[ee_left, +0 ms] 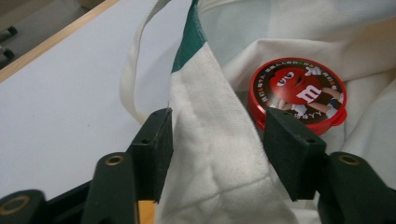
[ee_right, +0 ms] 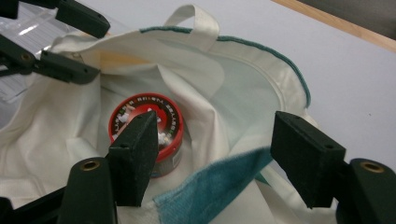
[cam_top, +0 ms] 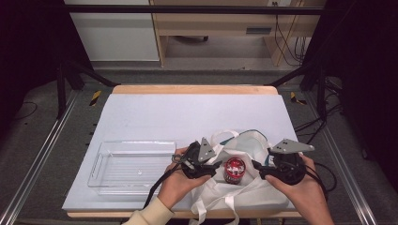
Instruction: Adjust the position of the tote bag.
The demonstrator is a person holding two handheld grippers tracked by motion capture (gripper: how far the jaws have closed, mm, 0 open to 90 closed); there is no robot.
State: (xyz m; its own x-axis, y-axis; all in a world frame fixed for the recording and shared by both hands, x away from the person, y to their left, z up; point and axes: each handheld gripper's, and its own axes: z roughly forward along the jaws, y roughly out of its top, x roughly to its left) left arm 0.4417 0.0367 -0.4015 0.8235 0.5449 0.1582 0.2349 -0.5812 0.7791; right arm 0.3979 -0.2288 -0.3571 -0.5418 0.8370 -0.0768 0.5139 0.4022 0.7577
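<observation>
Presently the red-lidded candy tub [cam_top: 234, 169] stands upright inside the mouth of the white cloth tote bag [cam_top: 244, 192], which lies on the pale tabletop [cam_top: 187, 117] toward its near right part. The bag's rim, edged in green, is spread around the tub; its handles trail off toward the near edge.

Left hand-held gripper [cam_top: 206, 168]: in the left gripper view its jaws straddle a fold of the bag's rim [ee_left: 210, 140], set about halfway apart. The left pad looks to be touching the cloth, the right pad lies over the tub's lid edge in that view; no firm pinch seen, so I read it as not clamped.

Right hand-held gripper [cam_top: 261, 169]: jaws fairly wide, the green-edged rim [ee_right: 215, 186] lying between them, pads clear of the cloth, nothing held.

A clear plastic tray [cam_top: 133, 166] sits to the left of the bag, nothing in it that I can make out.

Judgement: step in hand is holding the bag mouth open to get at the tub. Next move calls for one hand-held gripper to pin the rim back while the other comes down over the lid and closes on the tub's sides, then lifts straight so the cloth does not snag.
</observation>
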